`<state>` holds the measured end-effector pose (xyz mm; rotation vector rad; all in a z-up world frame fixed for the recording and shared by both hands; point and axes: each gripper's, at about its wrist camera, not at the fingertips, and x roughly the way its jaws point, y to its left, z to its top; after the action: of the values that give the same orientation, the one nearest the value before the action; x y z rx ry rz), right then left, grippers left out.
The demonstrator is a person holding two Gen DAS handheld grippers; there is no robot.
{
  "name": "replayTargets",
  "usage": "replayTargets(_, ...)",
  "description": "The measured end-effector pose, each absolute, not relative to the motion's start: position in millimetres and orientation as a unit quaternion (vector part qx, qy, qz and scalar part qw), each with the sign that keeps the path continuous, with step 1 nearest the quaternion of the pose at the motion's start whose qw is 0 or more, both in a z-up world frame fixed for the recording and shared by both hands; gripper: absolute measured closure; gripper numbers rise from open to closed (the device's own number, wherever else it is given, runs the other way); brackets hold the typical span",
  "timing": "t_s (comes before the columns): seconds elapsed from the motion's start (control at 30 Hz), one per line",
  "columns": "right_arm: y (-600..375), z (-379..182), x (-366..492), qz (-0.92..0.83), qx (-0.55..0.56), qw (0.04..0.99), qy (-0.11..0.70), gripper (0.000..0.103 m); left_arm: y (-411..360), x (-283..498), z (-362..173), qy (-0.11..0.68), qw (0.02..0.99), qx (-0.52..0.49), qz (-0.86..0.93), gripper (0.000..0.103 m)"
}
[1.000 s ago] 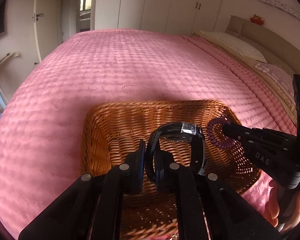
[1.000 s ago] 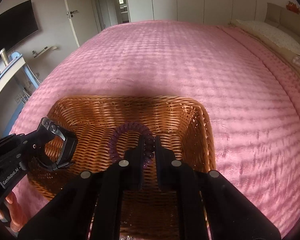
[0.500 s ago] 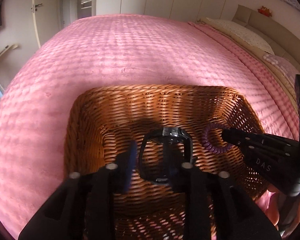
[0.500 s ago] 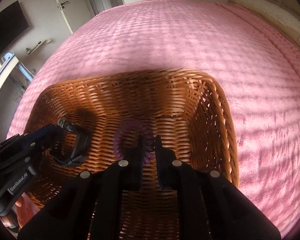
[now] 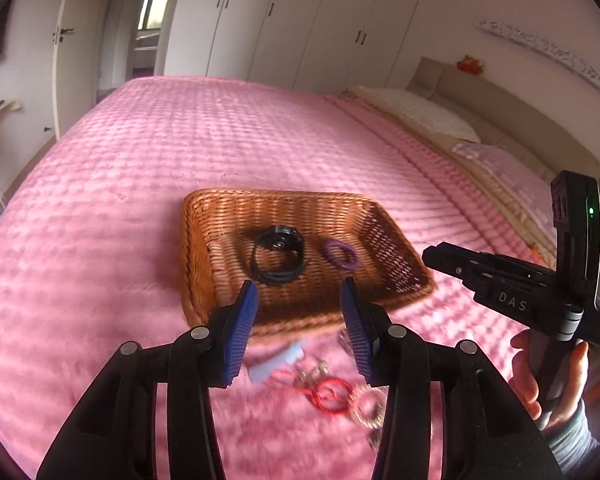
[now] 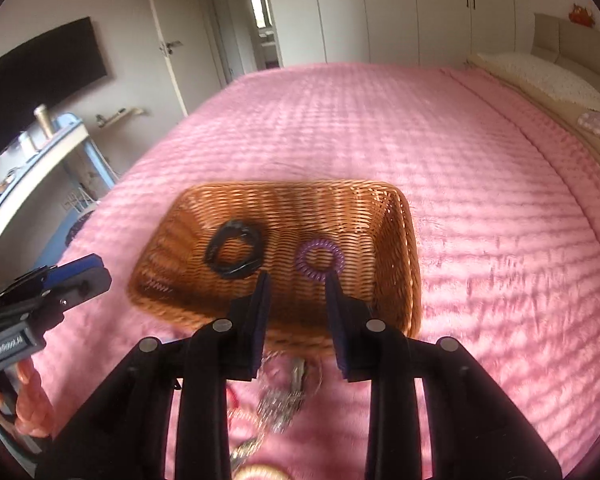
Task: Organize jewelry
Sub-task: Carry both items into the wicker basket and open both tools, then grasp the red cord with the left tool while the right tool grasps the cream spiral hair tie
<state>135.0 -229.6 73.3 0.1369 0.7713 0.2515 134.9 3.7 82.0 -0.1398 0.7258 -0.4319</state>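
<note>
On the pink bedspread [image 5: 148, 168] a rectangular wicker basket [image 5: 204, 240] sits with wide bare quilt on its left, far and right sides, its long axis running across both wrist views. Inside it lie a black watch [image 5: 277, 255], its strap looped into a ring resting on the basket floor toward the left, and a purple coil bracelet [image 5: 341, 255] lying flat just to its right; the two are apart, neither touching the woven walls. Near the basket's close rim a blurred heap of loose jewelry [image 5: 332, 388] crowds the quilt, including a red cord loop and pale metal pieces. The left gripper [image 5: 300, 312] hangs above that rim with its blue-padded jaws spread and nothing between them; they have just been opening. The right gripper [image 6: 298, 300] likewise has its jaws parted and bare, just opened, the bracelet lying beyond the tips. In the left view the right tool reads "DAS" on its side, held by a hand [image 5: 548, 372]; in the right view the left tool's label reads roughly "GenRobot.AI".
</note>
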Motion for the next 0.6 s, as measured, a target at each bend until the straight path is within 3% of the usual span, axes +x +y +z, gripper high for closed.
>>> replayTargets(0.3,-228.5,28.8,51.8,0.128,0.064,0.914,0.380,0.077,6.3,83.4,40.8,0.375,0.893,-0.095,-0.230,0.061)
replayTargets(0.6,-227.8,-24.2,26.3,0.147,0.068,0.891,0.424,0.077,-3.8,97.4,-28.8,0.447,0.854,-0.134,-0.231,0.063)
